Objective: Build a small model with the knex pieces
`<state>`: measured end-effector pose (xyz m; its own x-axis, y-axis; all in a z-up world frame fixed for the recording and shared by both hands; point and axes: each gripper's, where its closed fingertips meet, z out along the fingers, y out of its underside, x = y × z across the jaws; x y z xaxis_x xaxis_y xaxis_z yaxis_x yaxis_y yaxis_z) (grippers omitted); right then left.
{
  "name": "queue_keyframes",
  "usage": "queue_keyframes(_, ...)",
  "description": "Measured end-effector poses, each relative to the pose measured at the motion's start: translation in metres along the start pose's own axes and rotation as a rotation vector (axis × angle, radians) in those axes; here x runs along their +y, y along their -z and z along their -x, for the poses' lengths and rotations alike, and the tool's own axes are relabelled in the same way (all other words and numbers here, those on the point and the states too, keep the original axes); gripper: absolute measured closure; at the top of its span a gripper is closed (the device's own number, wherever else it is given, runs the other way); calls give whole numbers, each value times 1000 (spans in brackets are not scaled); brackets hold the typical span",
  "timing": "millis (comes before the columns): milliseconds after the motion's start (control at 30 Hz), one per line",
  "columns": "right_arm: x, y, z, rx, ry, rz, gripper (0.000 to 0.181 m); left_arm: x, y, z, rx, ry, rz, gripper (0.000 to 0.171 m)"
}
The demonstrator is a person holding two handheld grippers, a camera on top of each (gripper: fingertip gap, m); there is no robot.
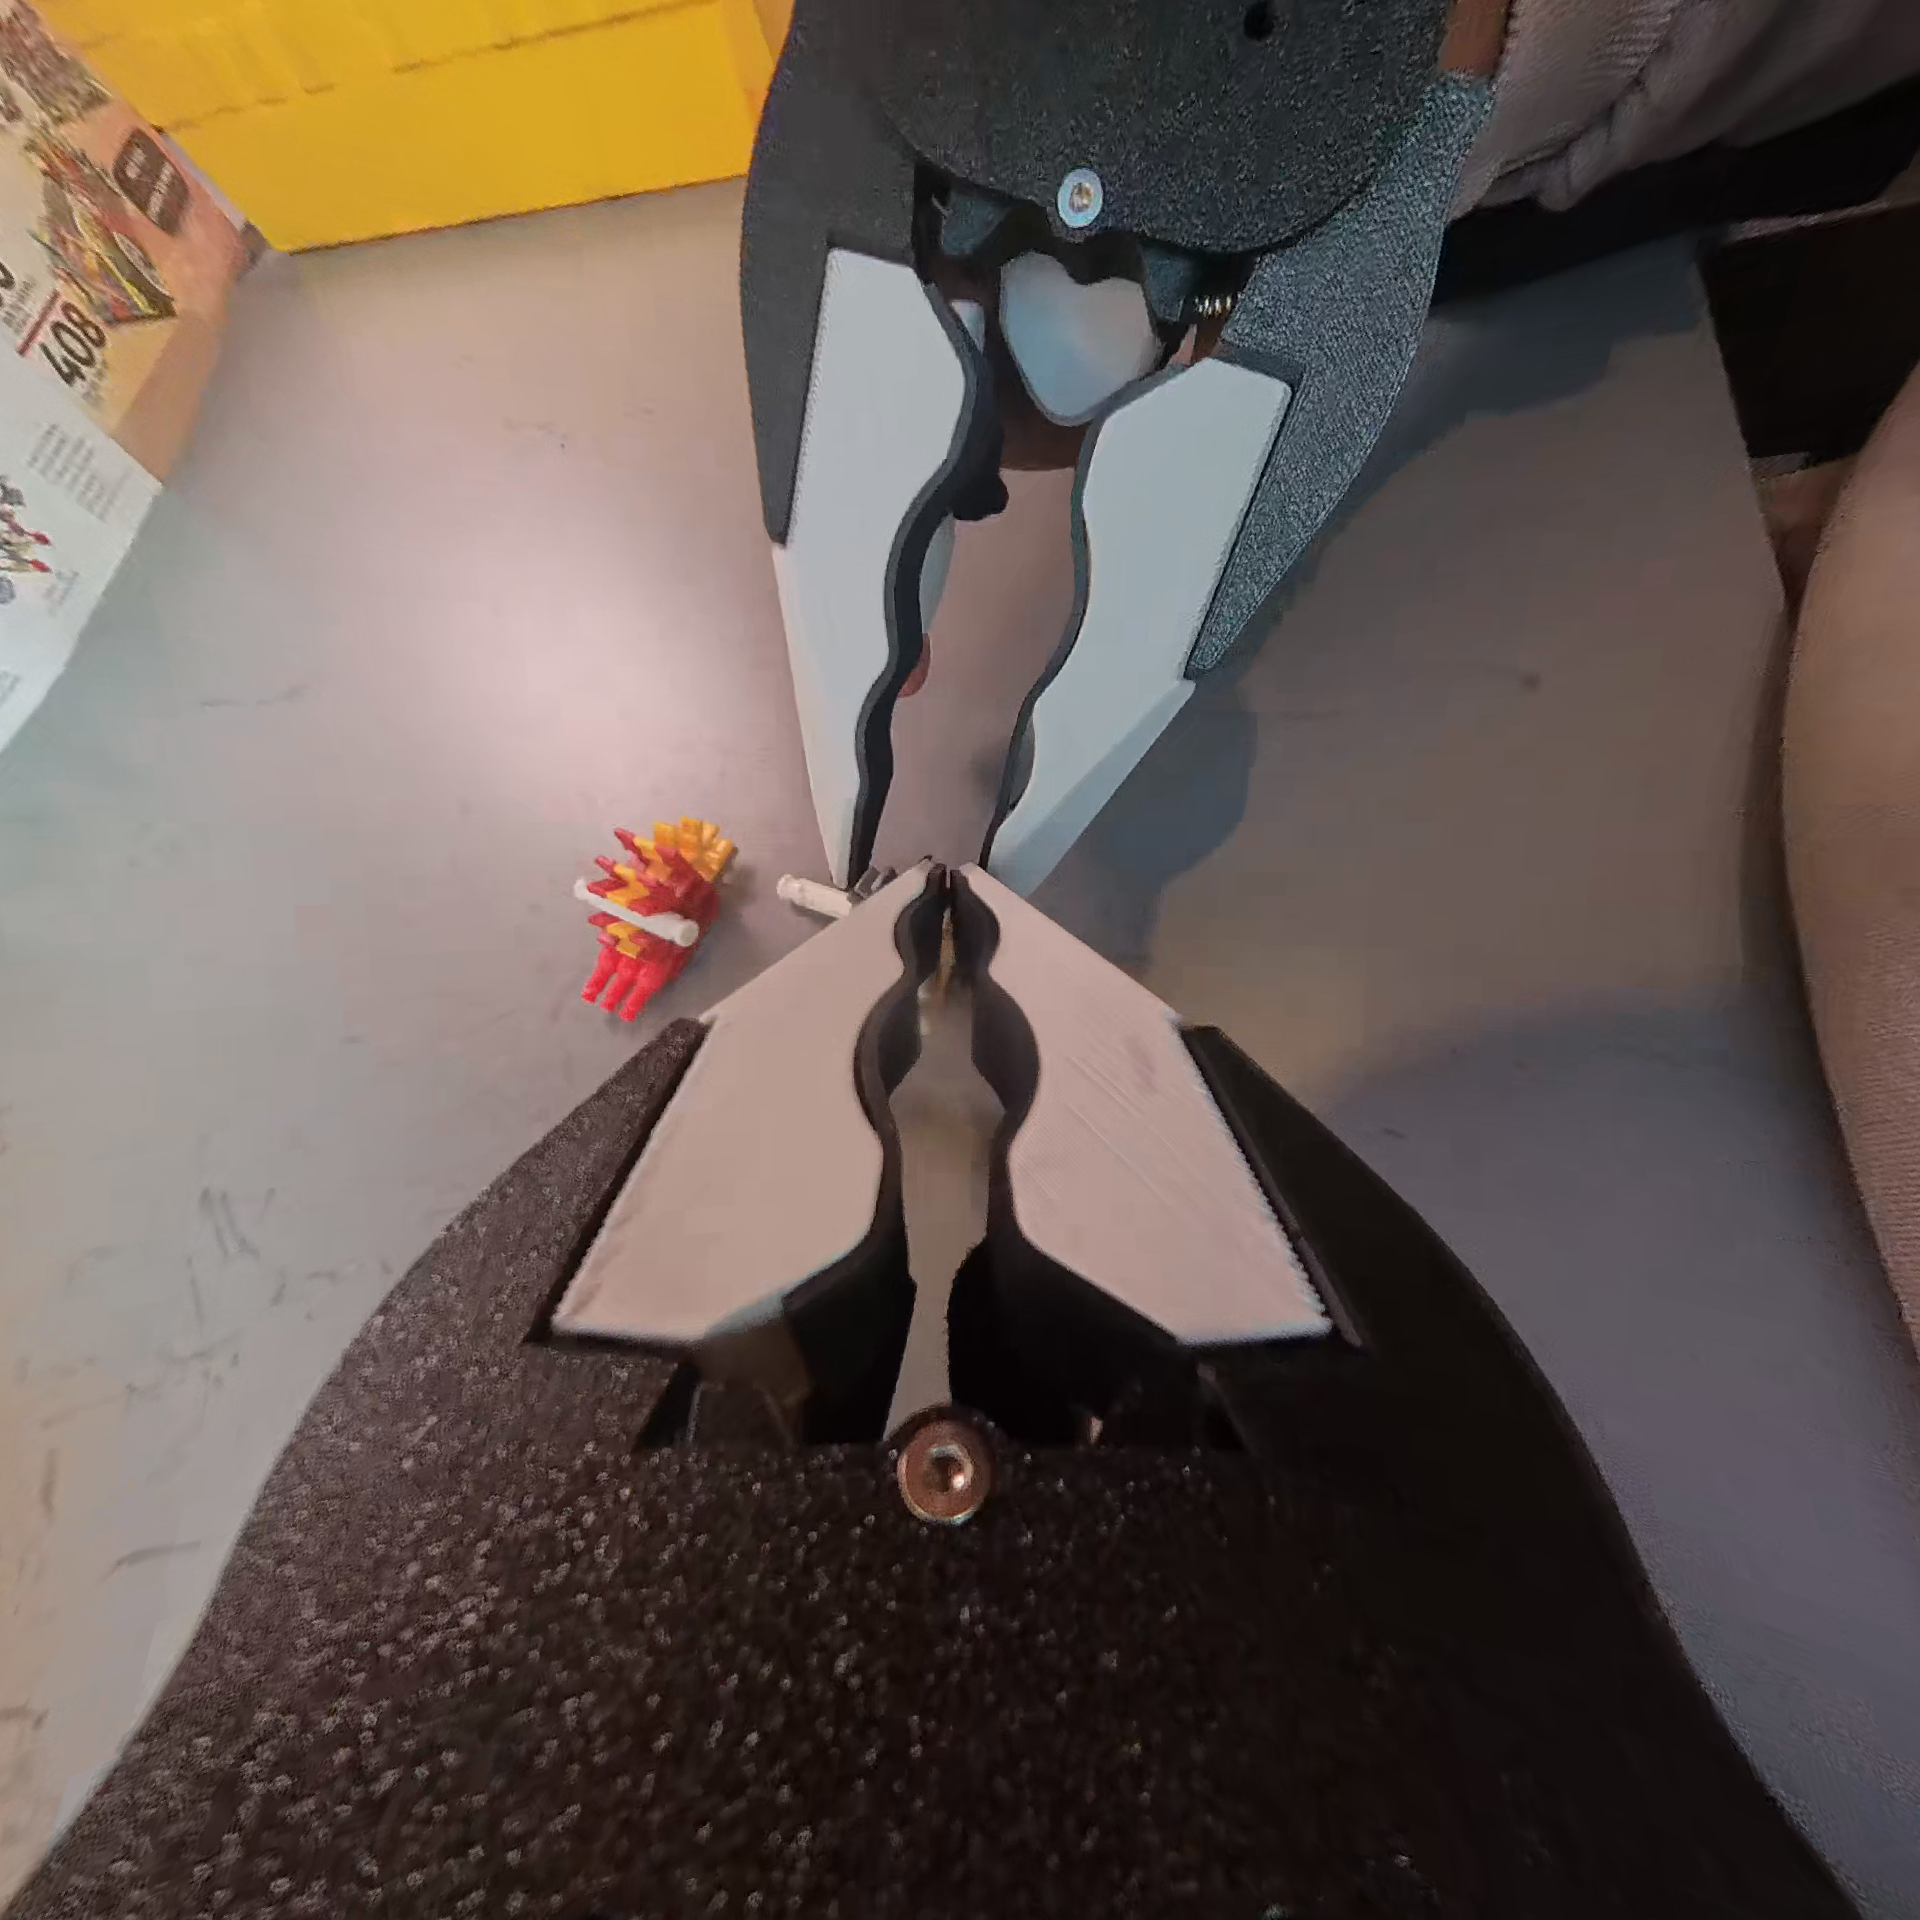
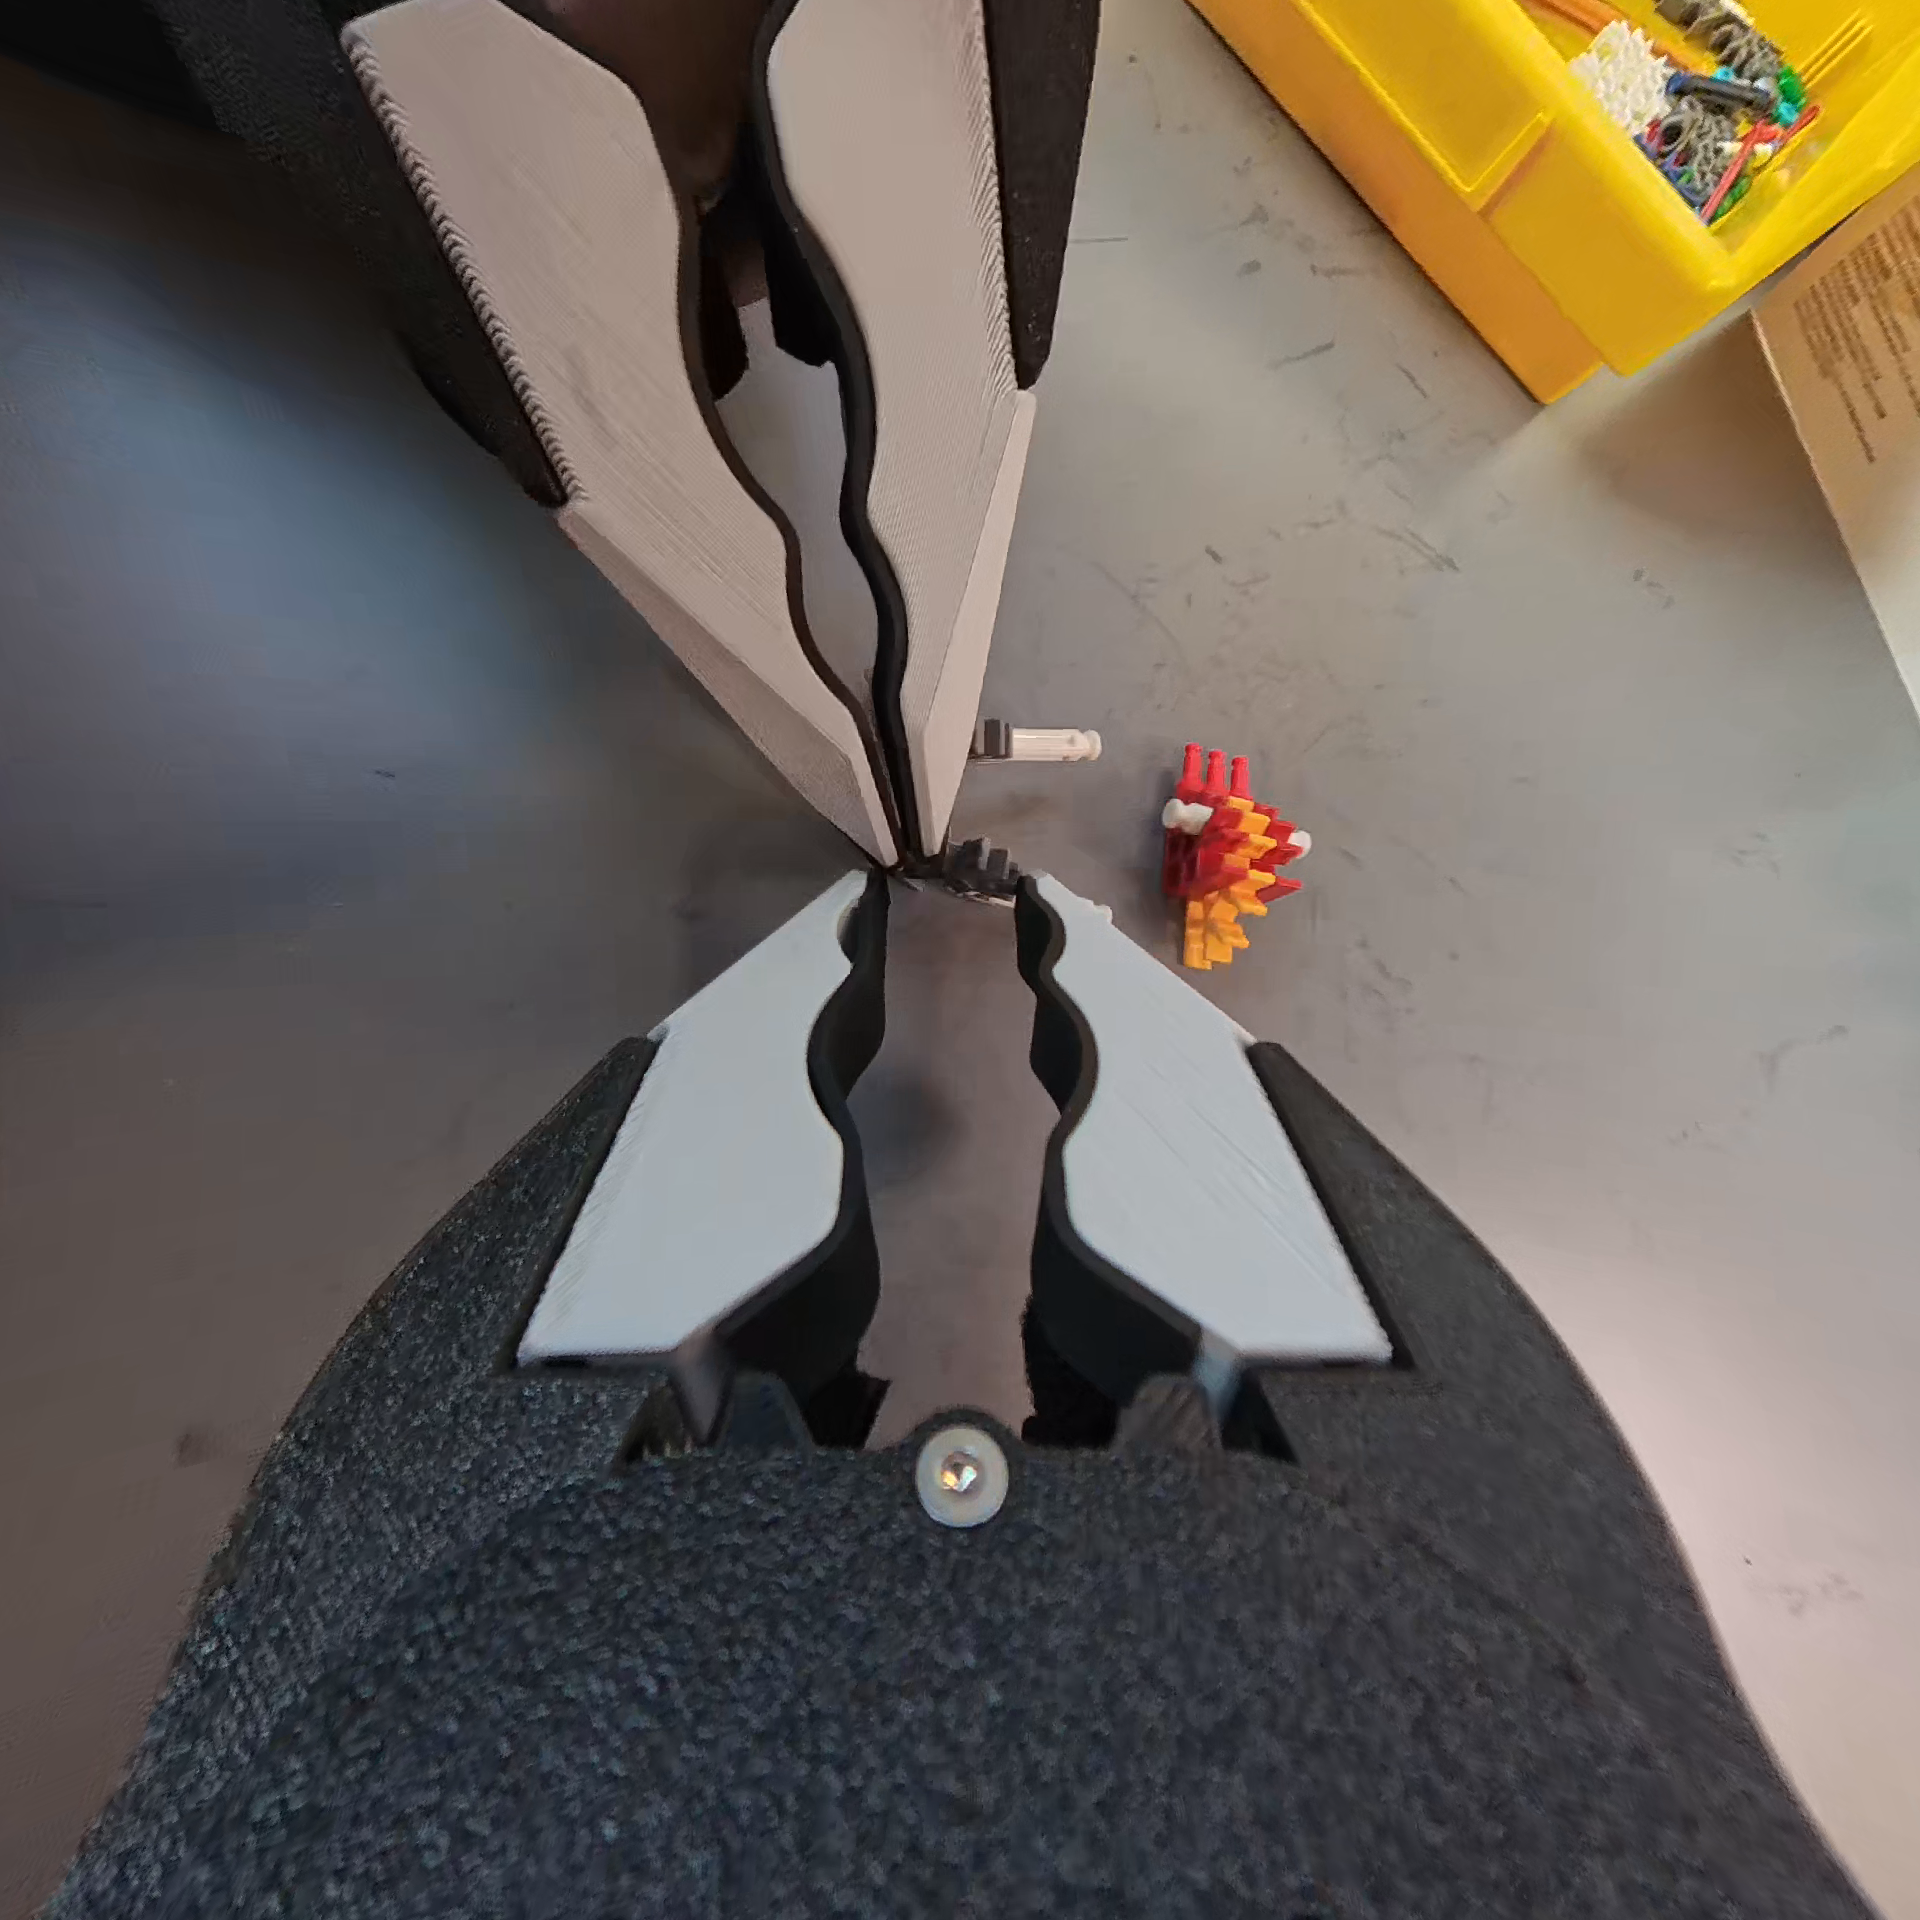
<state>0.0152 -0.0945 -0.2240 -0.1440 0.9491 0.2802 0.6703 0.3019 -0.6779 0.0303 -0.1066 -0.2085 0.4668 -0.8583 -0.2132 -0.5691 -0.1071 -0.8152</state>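
The left claw (image 1: 945, 878) is pressed together, pinching a small grey toothed piece (image 2: 977, 868) joined to a white rod (image 2: 1049, 744). The right claw (image 2: 951, 894) is spread around that piece, tip to tip. So thin a pinch could slip, dropping the piece beside the red-and-orange cluster (image 2: 1231, 857) on the table (image 2: 1455, 1143). Beyond the cluster, a yellow bin (image 2: 1475, 177) is filled with mixed small parts.
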Motion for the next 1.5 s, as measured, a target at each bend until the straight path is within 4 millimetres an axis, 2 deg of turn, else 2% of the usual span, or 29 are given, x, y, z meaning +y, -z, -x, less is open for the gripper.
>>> queue_keyframes(133, -3, 2, -4, -8, -34, -37, 160, -3, 6, 7, -4, 44, -31, 170)
queue_keyframes(233, 1, 2, -5, -9, -14, -46, 162, -10, 14, 8, 36, 71, -93, 161)
queue_keyframes(267, 2, 2, -6, -2, 8, -53, 178, -11, 17, 10, 48, 93, -104, 158)
queue_keyframes(367, 4, 3, -4, 1, 75, -53, 181, 1, 21, 16, 87, 161, -62, 148)
queue_keyframes(467, 8, 0, -3, -2, 102, -34, 172, 21, 20, 20, 78, 146, 29, 147)
queue_keyframes(633, 0, 7, -10, -6, 25, -90, 160, 19, 25, 33, 28, 153, 2, 148)
queue_keyframes(867, 2, 4, -11, -17, -11, -88, 158, 30, 15, 44, 26, 203, 43, 130)
queue_keyframes(1067, 12, -1, -23, 54, 32, -35, 170, 24, 5, 28, 102, 154, 51, 138)
queue_keyframes(1267, 16, -4, -28, 59, 26, -28, 170, 14, 1, 9, 139, 119, 31, 147)
queue_keyframes(1500, 16, 3, -29, 31, 15, -47, 165, 15, 5, 11, 106, 101, 27, 148)
